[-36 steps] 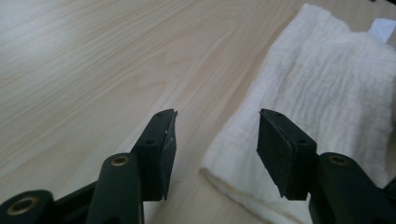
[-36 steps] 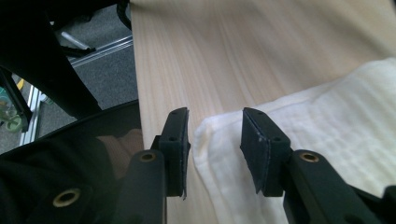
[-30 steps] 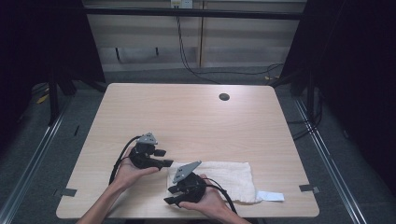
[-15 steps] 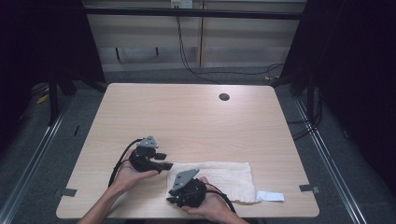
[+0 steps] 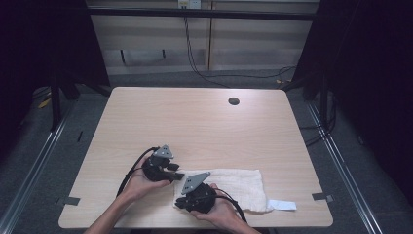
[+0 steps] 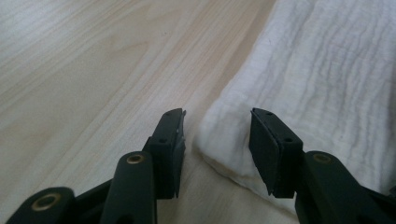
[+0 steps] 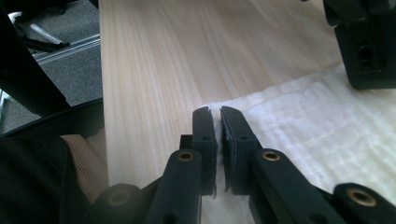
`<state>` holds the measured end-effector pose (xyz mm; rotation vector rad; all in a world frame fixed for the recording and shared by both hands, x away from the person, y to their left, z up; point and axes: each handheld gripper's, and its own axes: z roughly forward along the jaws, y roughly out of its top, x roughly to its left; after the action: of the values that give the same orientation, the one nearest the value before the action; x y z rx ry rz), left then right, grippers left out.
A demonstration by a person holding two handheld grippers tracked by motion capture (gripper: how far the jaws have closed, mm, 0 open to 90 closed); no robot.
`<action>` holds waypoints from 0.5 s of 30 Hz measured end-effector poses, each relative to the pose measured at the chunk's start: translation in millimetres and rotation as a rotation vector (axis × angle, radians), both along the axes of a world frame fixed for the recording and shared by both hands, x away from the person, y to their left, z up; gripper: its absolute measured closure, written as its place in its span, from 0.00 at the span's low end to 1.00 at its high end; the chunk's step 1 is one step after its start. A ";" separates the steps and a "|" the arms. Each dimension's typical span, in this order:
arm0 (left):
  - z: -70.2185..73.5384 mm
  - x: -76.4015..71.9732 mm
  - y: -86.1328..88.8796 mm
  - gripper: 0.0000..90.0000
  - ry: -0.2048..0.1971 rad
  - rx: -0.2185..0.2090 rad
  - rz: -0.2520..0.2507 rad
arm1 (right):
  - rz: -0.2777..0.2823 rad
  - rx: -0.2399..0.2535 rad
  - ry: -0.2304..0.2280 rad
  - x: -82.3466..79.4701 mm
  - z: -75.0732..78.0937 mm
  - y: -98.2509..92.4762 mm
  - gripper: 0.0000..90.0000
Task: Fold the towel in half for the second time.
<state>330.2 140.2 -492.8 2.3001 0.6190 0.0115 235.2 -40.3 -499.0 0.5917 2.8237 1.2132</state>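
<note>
The white towel [image 5: 234,187] is lying flat along the near edge of the tabletop [image 5: 195,122], folded into a long strip, and everything here is being arranged around its left end. That end is where both hands are working, probably because two corners taken together let the cloth be lifted or folded over without it sagging.

At the towel's near left corner the right claw [image 7: 215,122] is pinching down: its jaws have just been closing and are now standing almost together, with a thin edge of the cloth apparently caught between the pads, though the fabric inside the narrow gap is hard to make out. It is being held low and nearly level with the tabletop, which suits nipping a thin hem off a flat surface.

At the towel's far left corner the left claw [image 6: 217,140] is straddling the thick folded corner. Its jaws have just been closing too, yet they are standing apart, one pad [image 6: 170,140] resting on bare wood beside the towel and the other pad [image 6: 271,149] over the cloth, neither visibly pressing on it. That spacing looks chosen so the corner sits between the pads before the squeeze.

In the high view the left claw [image 5: 165,168] is lying just left of the towel, the right claw [image 5: 192,195] at its near left corner, and a small white tag [image 5: 282,205] is sticking out from the towel's right end
</note>
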 end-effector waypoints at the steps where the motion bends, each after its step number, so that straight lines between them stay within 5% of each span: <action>1: 0.0 0.7 0.5 0.61 0.003 0.014 -0.010 | -0.007 0.005 0.011 0.0 -0.1 -0.3 0.95; 8: -1.2 -1.7 -0.5 0.66 -0.017 0.025 -0.022 | -0.014 0.008 0.011 -0.1 -0.4 -0.1 0.95; 15: -2.8 -3.0 1.6 0.92 0.011 0.000 -0.054 | -0.046 0.006 0.028 0.1 1.0 4.4 0.96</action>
<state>327.2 141.8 -495.6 2.3174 0.5622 -0.0268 235.3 -35.9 -498.0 0.6749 2.8133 1.2152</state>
